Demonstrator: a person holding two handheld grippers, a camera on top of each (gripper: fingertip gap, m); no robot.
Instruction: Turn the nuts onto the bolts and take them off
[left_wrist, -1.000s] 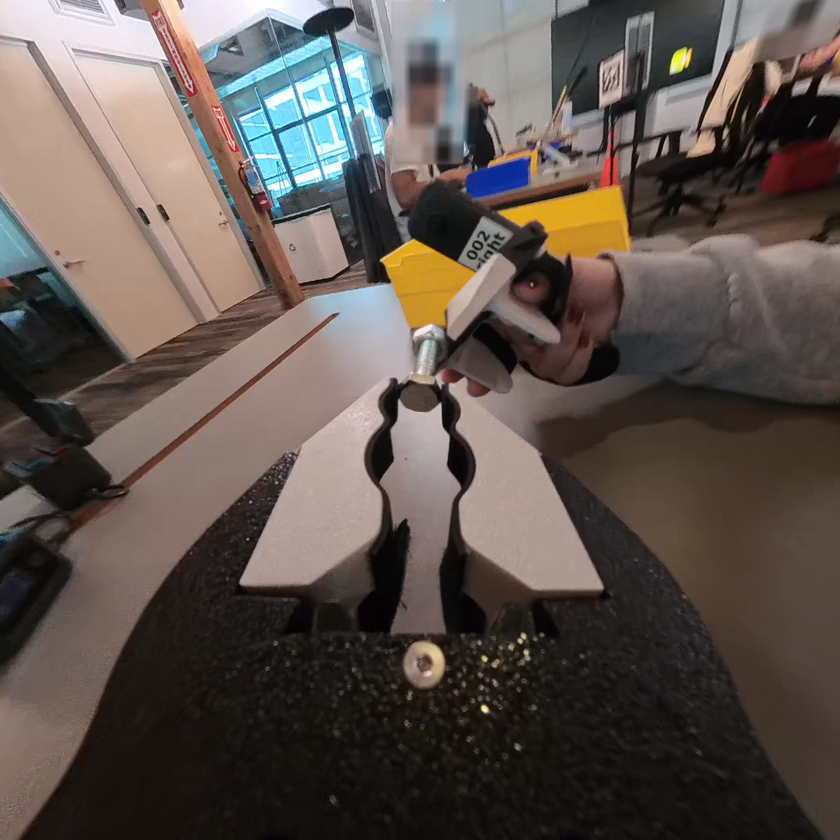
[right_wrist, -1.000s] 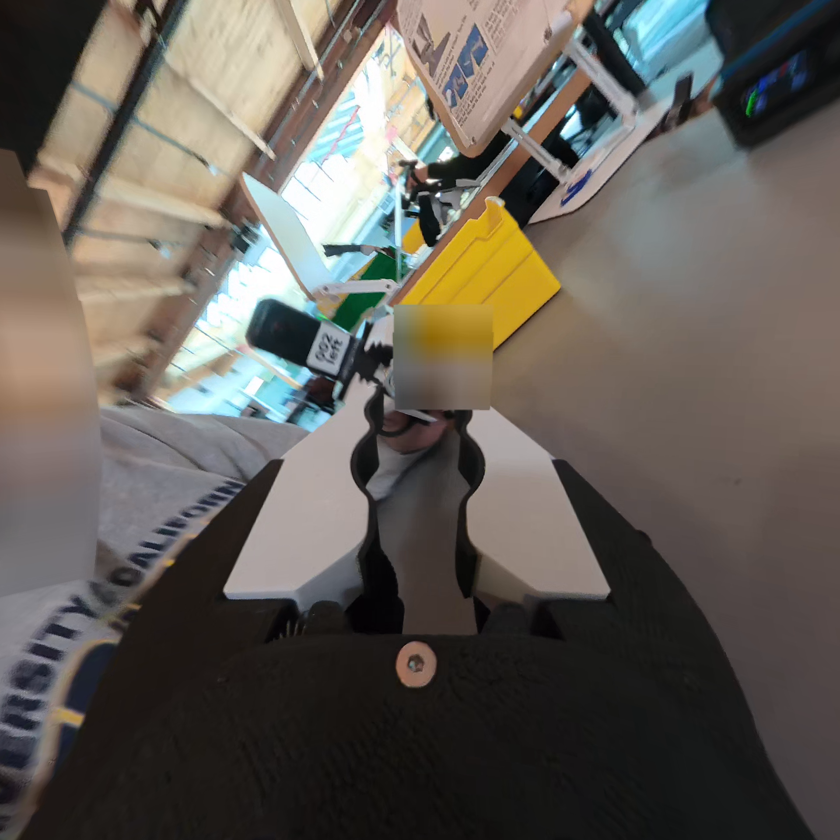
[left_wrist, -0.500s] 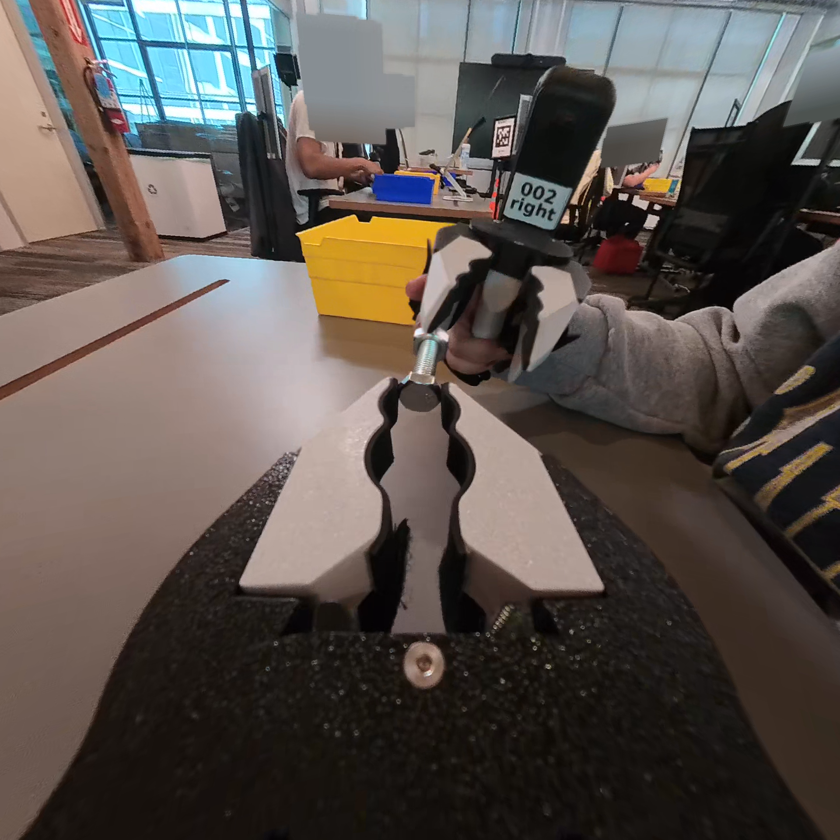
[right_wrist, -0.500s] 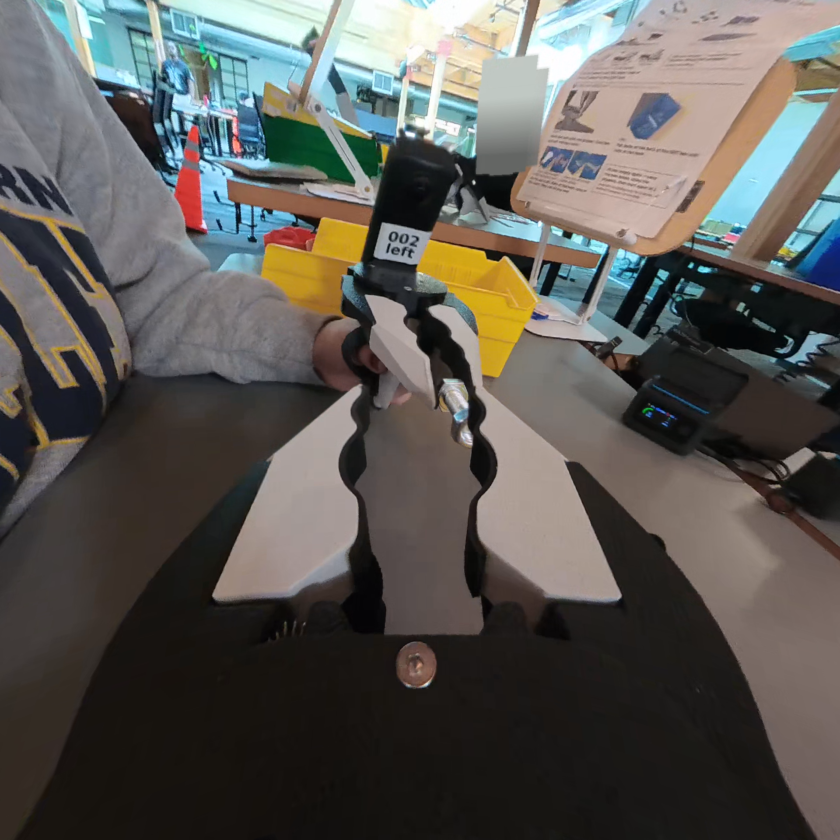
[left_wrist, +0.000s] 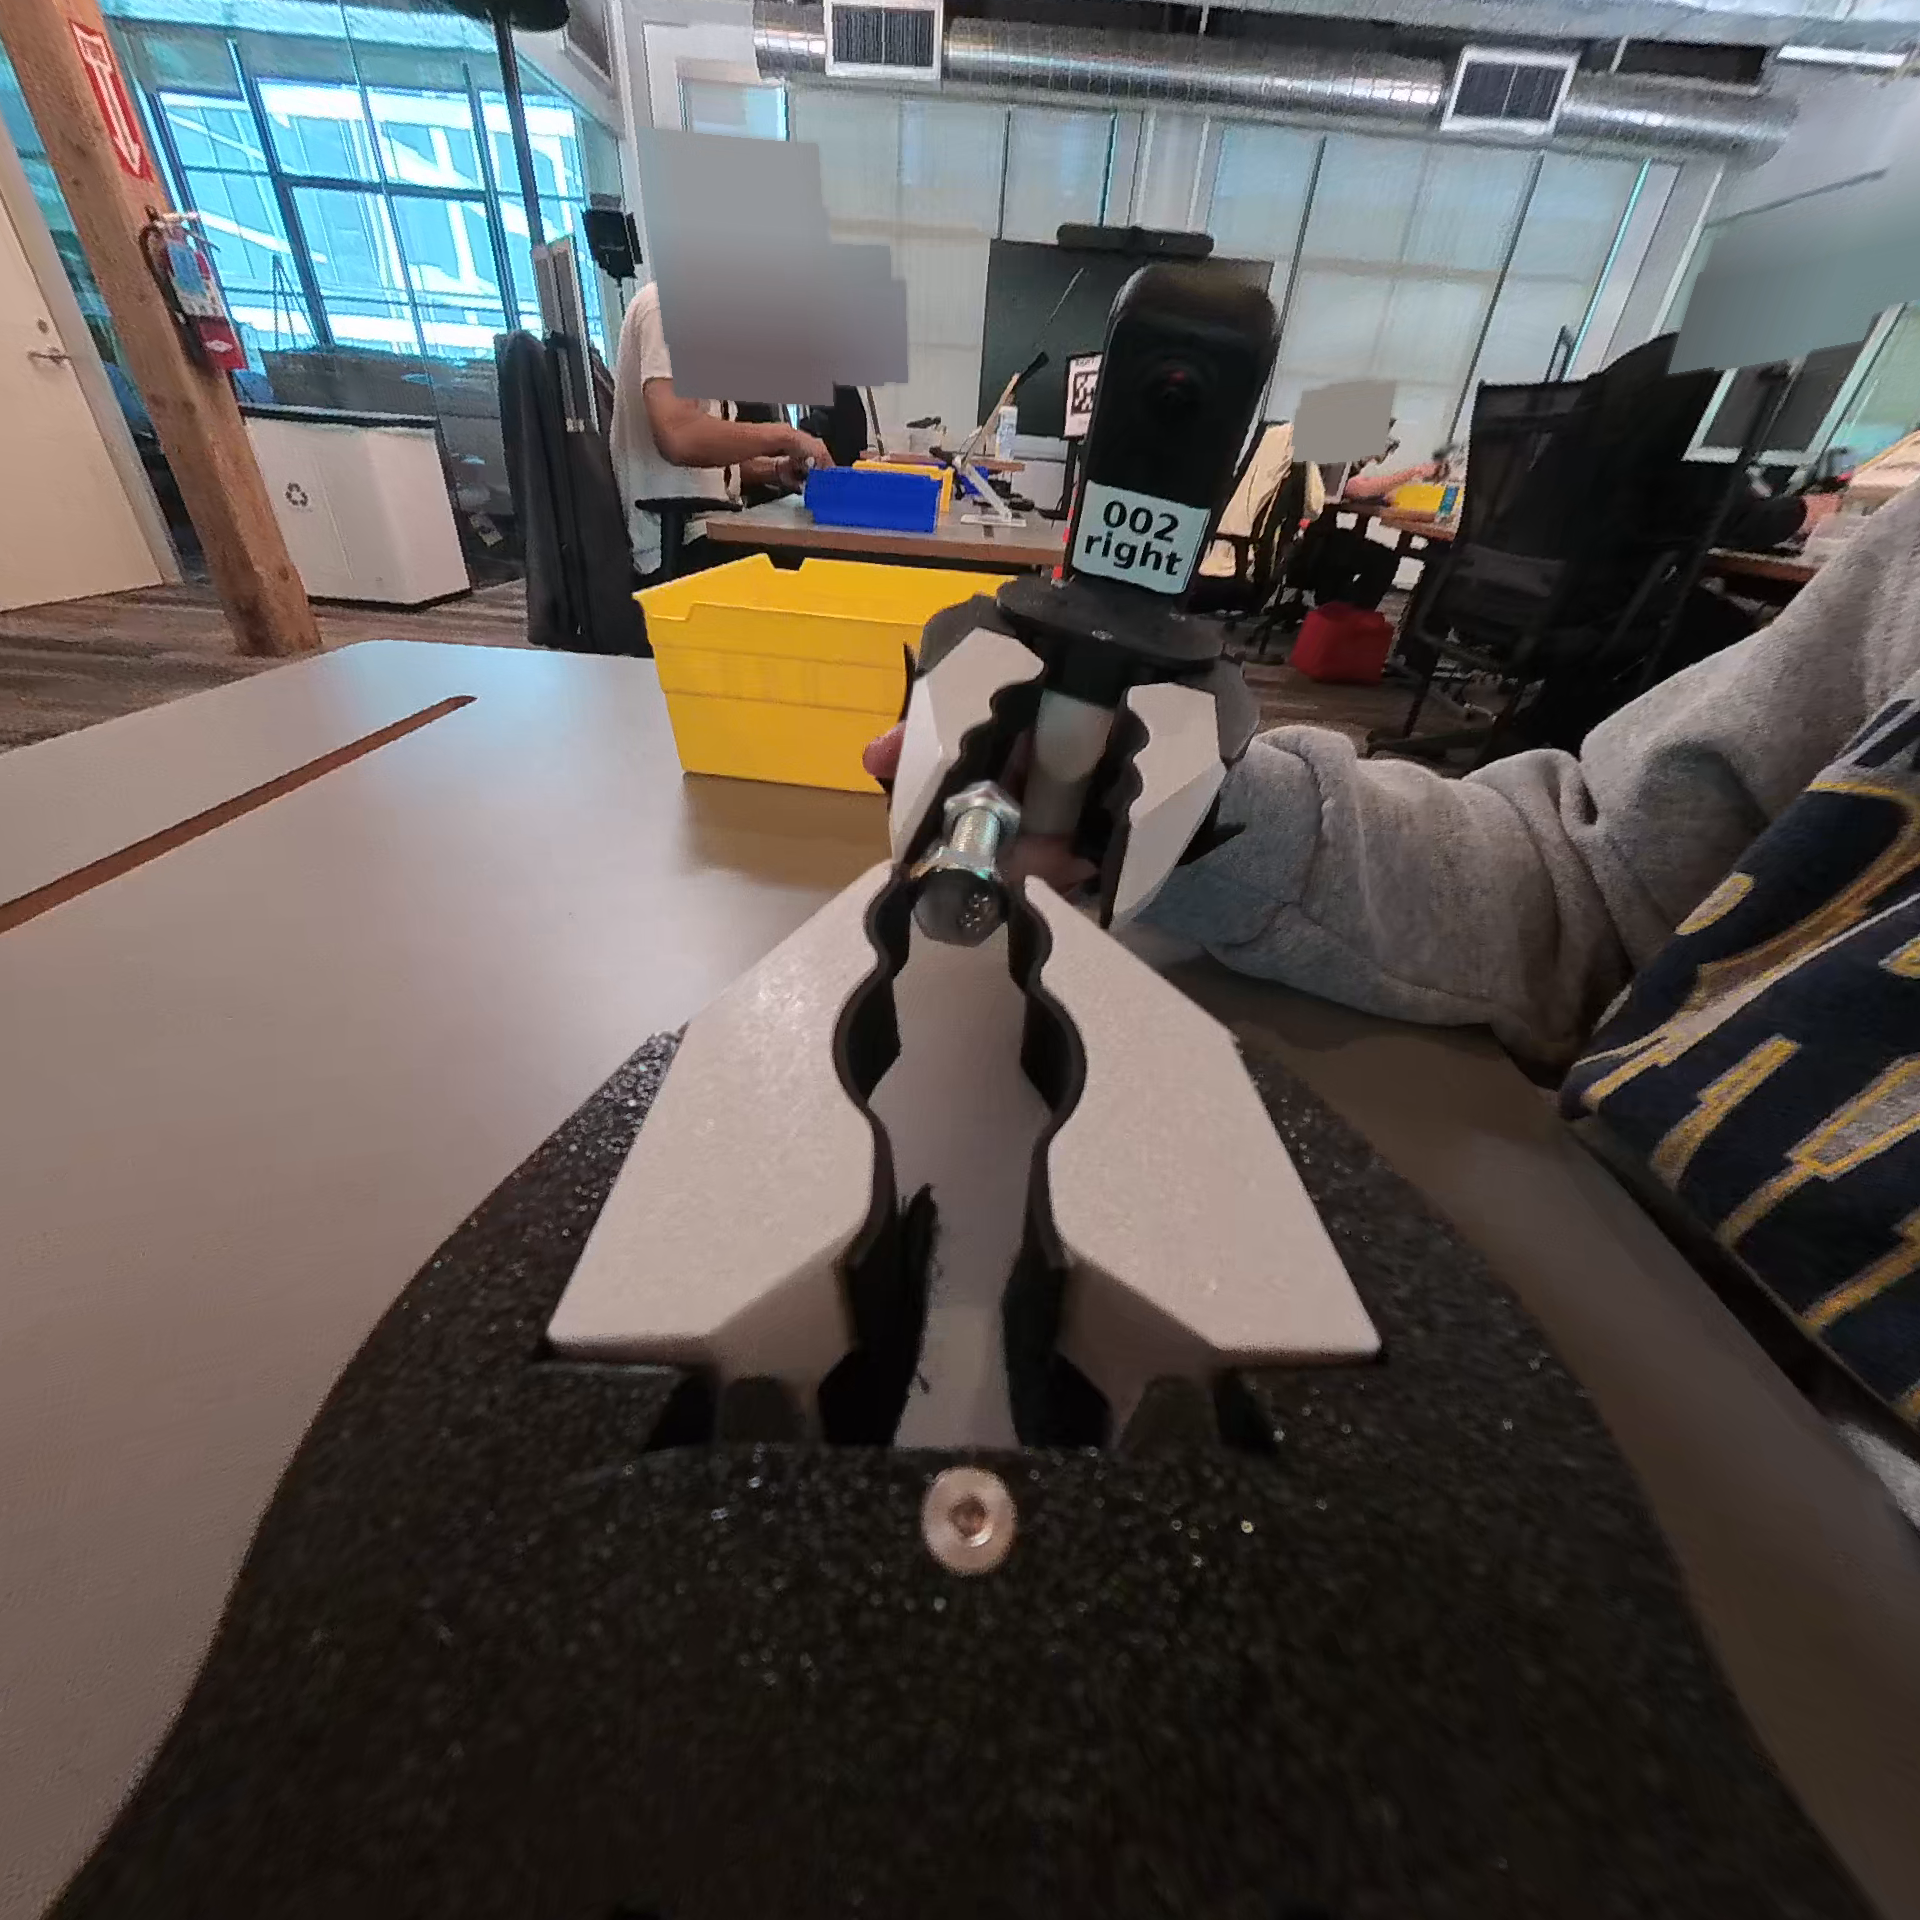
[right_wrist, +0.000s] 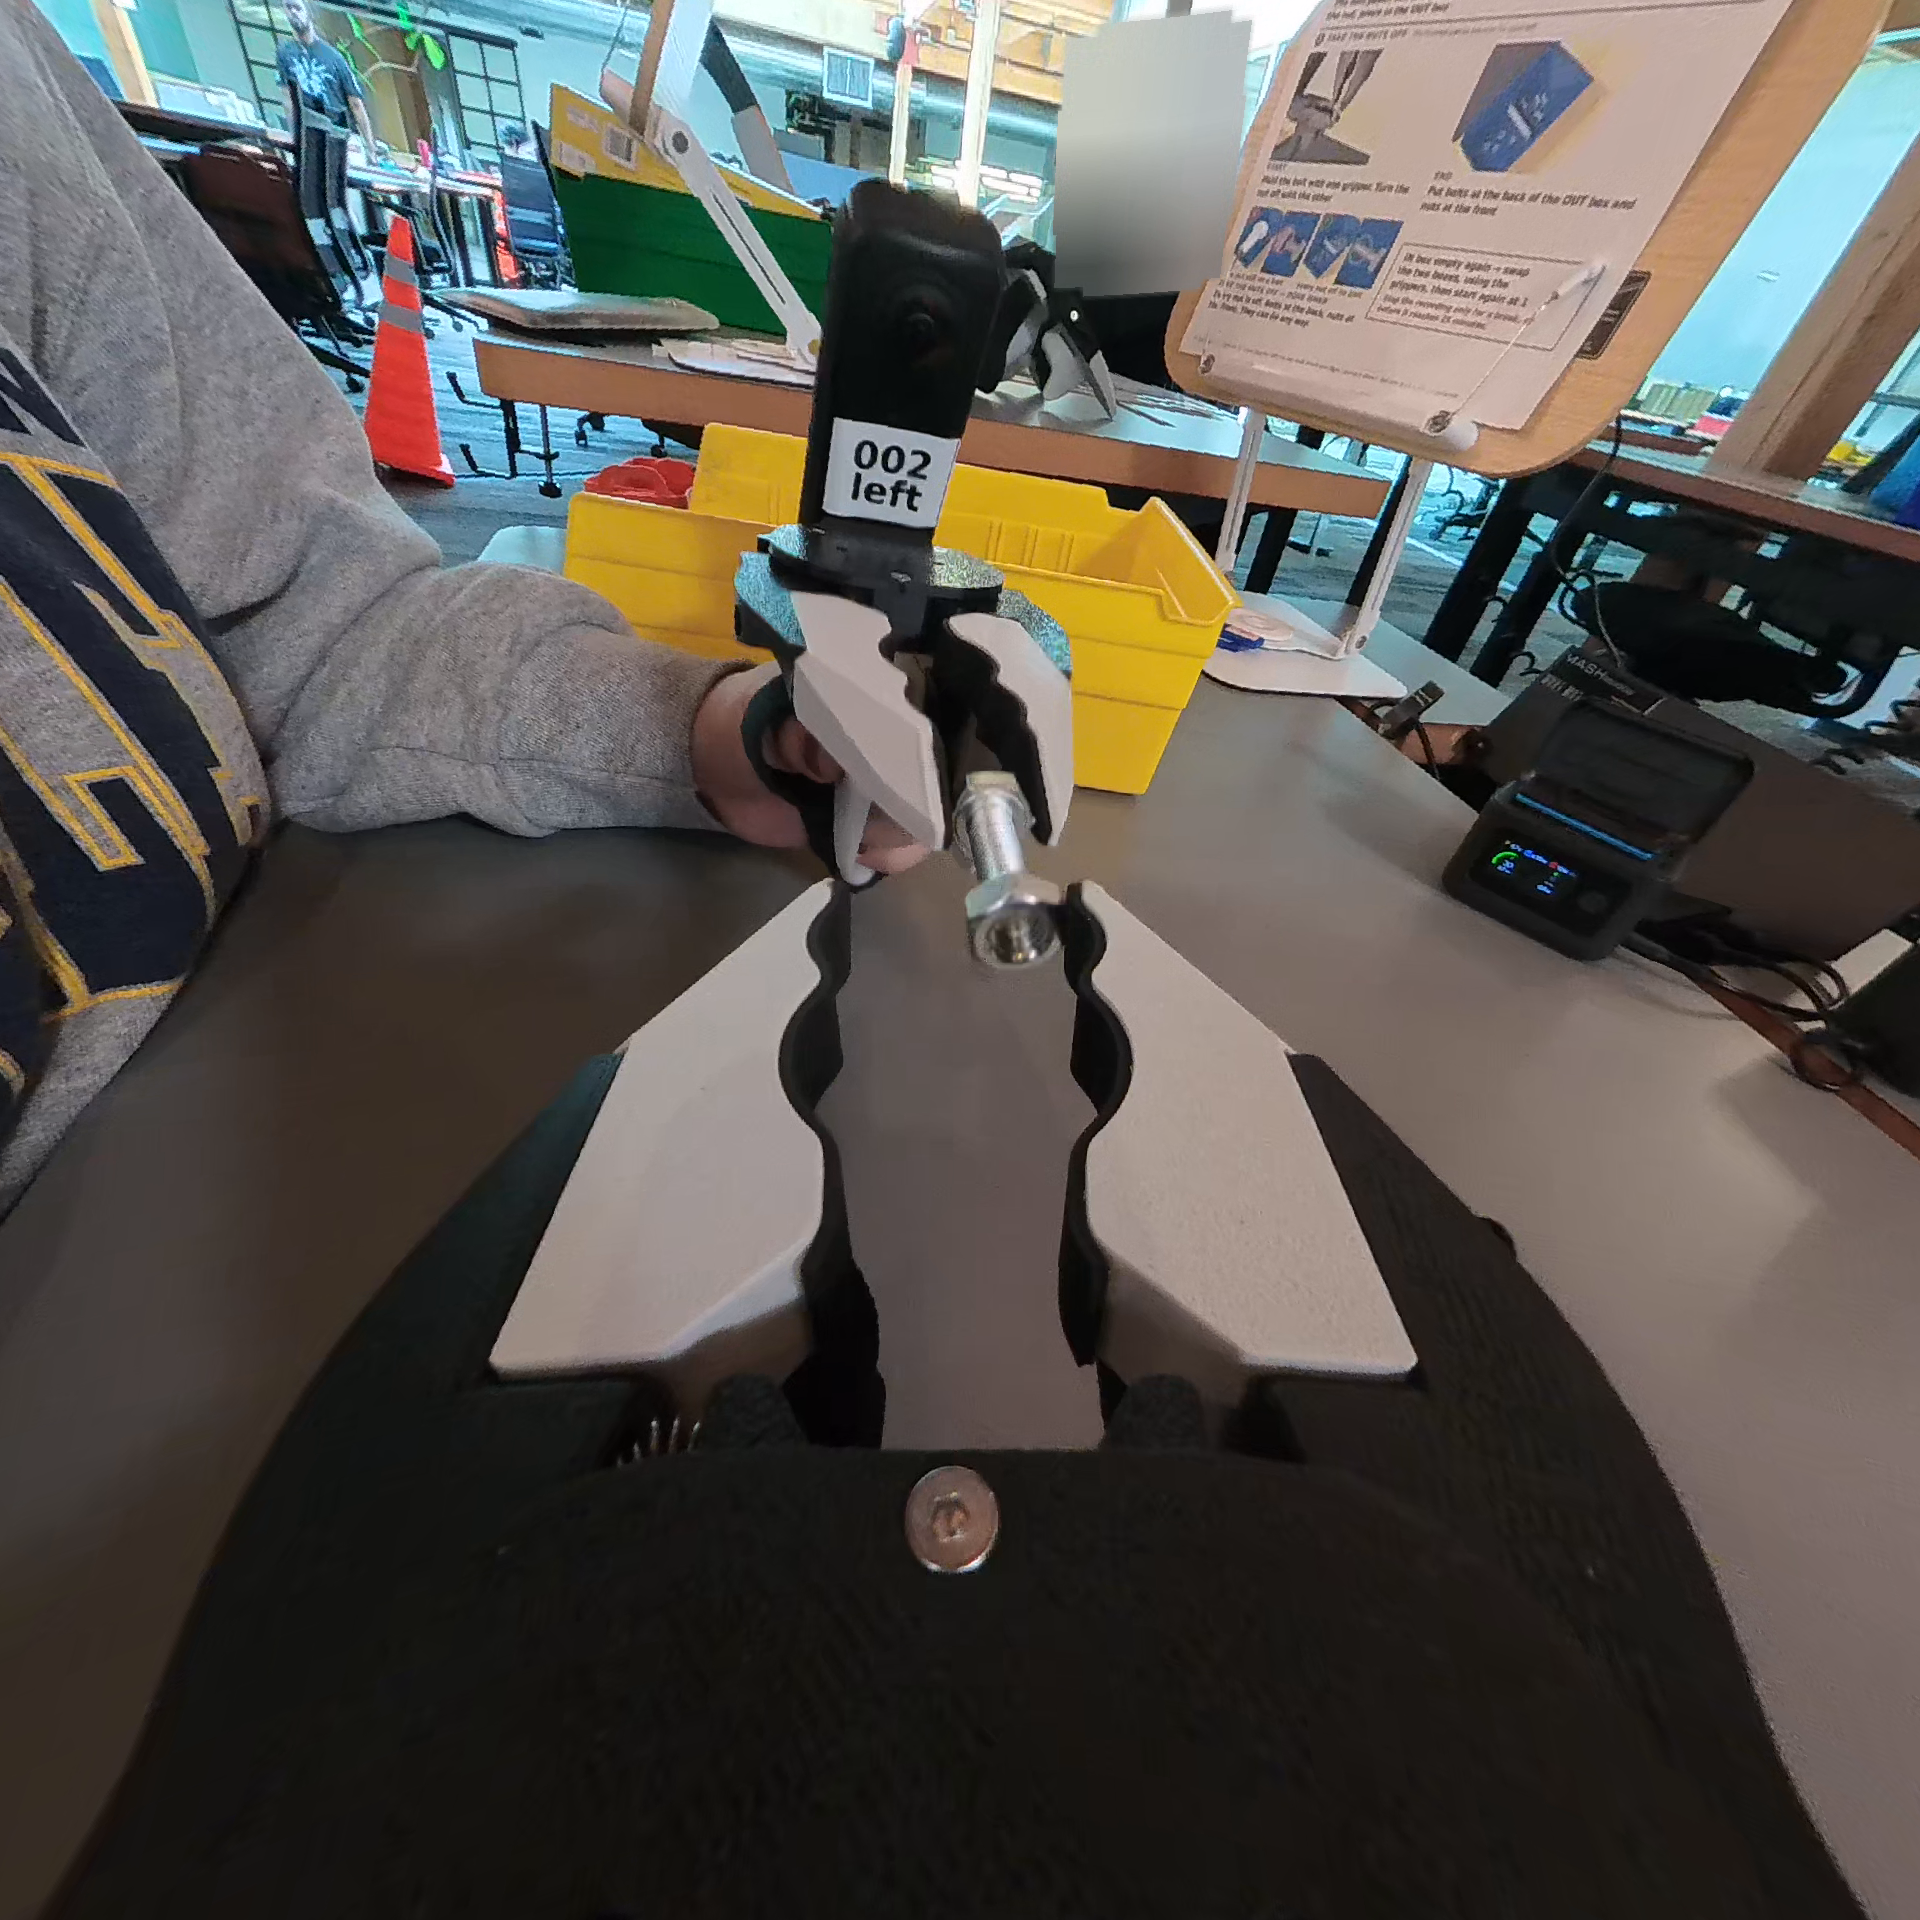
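Note:
A silver bolt (left_wrist: 951, 916) is held by its head between the fingertips of my left gripper (left_wrist: 954, 904), which is shut on it. The threaded shaft points at my right gripper (left_wrist: 1023, 852), which faces it upright. A silver nut (left_wrist: 982, 805) sits on the shaft near its far end. In the right wrist view the nut (right_wrist: 1013, 925) lies between the spread fingertips of my right gripper (right_wrist: 956, 894), close to the right-hand one. That gripper is open. The left gripper (right_wrist: 966, 831) shows beyond it, holding the bolt (right_wrist: 982, 805).
A yellow bin (left_wrist: 779, 675) stands on the grey table (left_wrist: 312, 987) behind the grippers; it also shows in the right wrist view (right_wrist: 1132, 665). A black device with a small screen (right_wrist: 1558, 862) and cables lie at the right. An instruction board (right_wrist: 1455, 260) stands behind. Grey sleeves (left_wrist: 1455, 883) rest on the table. My two grippers' fingertips are within a few centimetres of each other.
My right gripper has swung from a tilted pose back to upright and its fingers have spread apart around the nut. The left gripper still holds the bolt.

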